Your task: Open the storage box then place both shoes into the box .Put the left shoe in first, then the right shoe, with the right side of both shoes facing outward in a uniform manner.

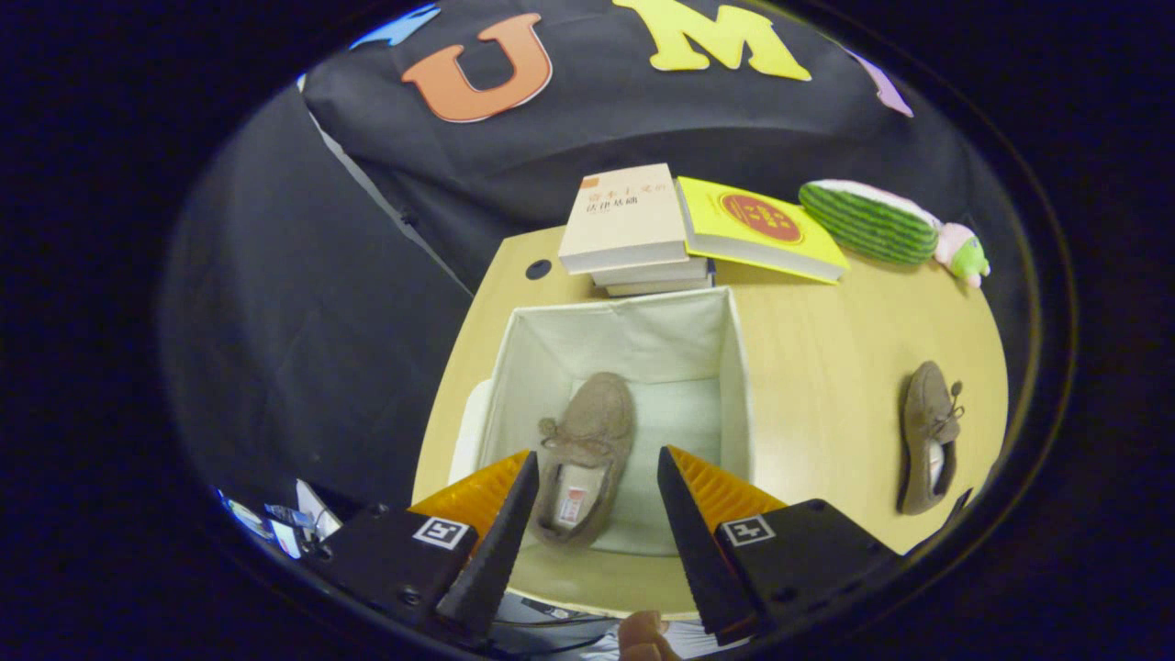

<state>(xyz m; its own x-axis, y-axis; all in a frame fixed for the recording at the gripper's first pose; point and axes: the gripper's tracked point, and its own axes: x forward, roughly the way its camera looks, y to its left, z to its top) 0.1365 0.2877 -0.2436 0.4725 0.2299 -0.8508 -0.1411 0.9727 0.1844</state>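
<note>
The left finger (509, 514) of the gripper (597, 459), its fingers spread apart and empty, hides the heel edge of the shoe (583, 454) in the storage box (734, 386); the box's near wall is covered too; lower books (652, 274) show edges only.
</note>
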